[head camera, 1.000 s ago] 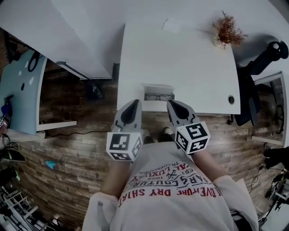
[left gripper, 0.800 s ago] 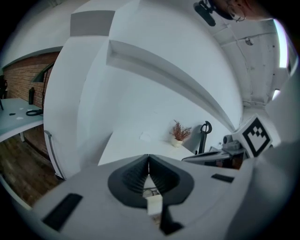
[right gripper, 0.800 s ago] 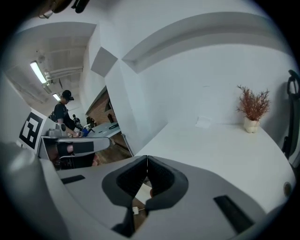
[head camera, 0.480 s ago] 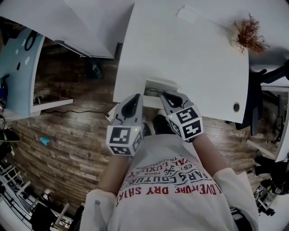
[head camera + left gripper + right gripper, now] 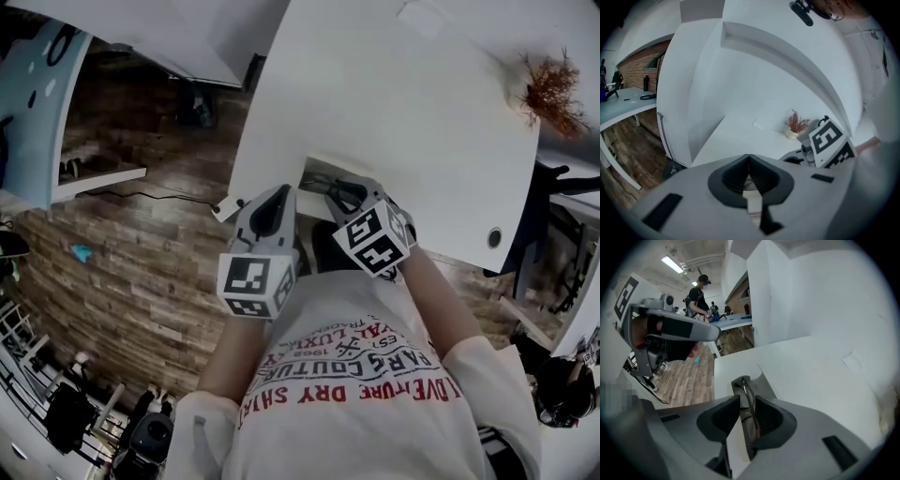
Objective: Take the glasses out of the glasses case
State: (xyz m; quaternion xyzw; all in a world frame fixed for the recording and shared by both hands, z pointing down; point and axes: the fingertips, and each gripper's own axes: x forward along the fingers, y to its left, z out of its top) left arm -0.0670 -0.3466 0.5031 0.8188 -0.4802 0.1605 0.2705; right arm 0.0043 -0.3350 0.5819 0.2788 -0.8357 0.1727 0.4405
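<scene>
While the left claw sits closed, the right claw pinches the glasses inside the glasses case; lifting seems next.

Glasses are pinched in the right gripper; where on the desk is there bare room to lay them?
Beyond the glasses case, the desk is bare up to the dried plant at the far right corner. Also free: the strip between case and cable hole. Crowded: the near edge, with the case, left gripper and right gripper on the glasses.
</scene>
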